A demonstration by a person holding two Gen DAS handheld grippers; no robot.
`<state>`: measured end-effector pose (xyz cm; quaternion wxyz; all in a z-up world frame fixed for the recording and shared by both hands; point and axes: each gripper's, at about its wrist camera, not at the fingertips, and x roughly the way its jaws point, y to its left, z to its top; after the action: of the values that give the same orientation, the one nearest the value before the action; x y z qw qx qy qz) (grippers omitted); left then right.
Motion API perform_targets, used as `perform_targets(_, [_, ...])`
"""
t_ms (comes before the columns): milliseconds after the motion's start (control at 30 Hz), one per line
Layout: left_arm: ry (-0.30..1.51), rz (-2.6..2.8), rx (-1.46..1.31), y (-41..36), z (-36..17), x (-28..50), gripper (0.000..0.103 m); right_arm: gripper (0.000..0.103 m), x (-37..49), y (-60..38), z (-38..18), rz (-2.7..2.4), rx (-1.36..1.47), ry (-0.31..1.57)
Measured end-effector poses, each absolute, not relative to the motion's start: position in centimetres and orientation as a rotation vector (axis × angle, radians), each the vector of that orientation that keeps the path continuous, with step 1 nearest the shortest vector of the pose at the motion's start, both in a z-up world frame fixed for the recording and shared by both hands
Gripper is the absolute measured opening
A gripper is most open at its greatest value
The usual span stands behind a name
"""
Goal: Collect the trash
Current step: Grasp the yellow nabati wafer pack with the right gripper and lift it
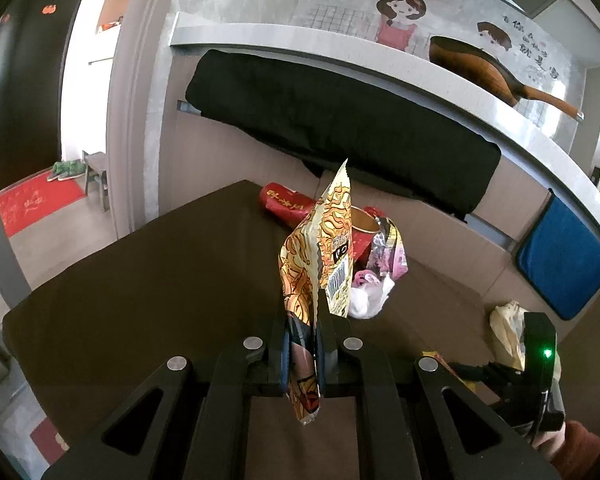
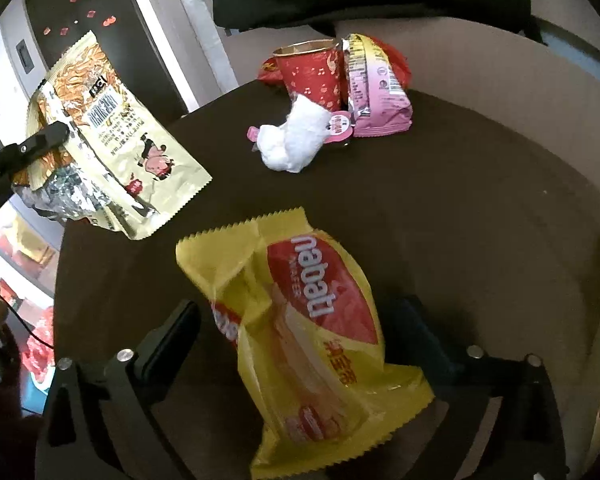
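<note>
My left gripper [image 1: 302,320] is shut on a gold noodle-snack wrapper [image 1: 324,240] and holds it upright above the dark brown table [image 1: 140,280]. The right wrist view shows that same wrapper [image 2: 116,140] raised at the left. My right gripper [image 2: 296,332] stands wide open low over the table. A yellow Nabati wafer wrapper [image 2: 300,320] lies between its fingers, and the pads do not press on it. Farther back stand a red paper cup [image 2: 312,76], a pink wrapper [image 2: 380,96] and a crumpled white tissue [image 2: 292,140].
A red wrapper [image 1: 284,202] lies behind the cup. Brown cardboard [image 1: 440,232] leans behind the table. A black cloth [image 1: 340,120] and a blue towel [image 1: 564,264] hang on the counter front. A wooden-handled pan [image 1: 480,68] sits on the counter.
</note>
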<state>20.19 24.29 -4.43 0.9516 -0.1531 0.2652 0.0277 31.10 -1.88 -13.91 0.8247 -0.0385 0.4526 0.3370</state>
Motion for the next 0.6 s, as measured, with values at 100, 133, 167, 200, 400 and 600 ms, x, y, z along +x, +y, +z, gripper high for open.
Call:
perform_targets(100, [0.54, 0.055, -0.306, 24.0, -4.3, 20.2, 0.01, 0.093, 31.1, -2.0, -13.8, 0.725, -0.085, 0.956])
perform_targets(133, [0.539, 0.054, -0.305, 24.0, -4.2, 20.2, 0.01, 0.087, 31.0, -2.1, -13.7, 0.724, -0.087, 0.952])
perform_targets(167, [0.538, 0.055, -0.303, 23.8, -4.1, 20.2, 0.01, 0.071, 30.9, -2.2, -13.6, 0.73, -0.09, 0.944])
perform_targets(200, [0.537, 0.054, -0.301, 23.7, -4.1, 20.2, 0.01, 0.053, 30.7, -2.3, -13.4, 0.741, -0.098, 0.945])
perform_targets(400, [0.524, 0.04, -0.273, 22.3, -3.2, 20.1, 0.01, 0.033, 29.3, -2.6, -10.9, 0.697, -0.187, 0.843])
perform_targets(600, [0.464, 0.014, -0.203, 19.5, -0.5, 19.8, 0.01, 0.028, 28.7, -5.0, -6.4, 0.656, -0.158, 0.735])
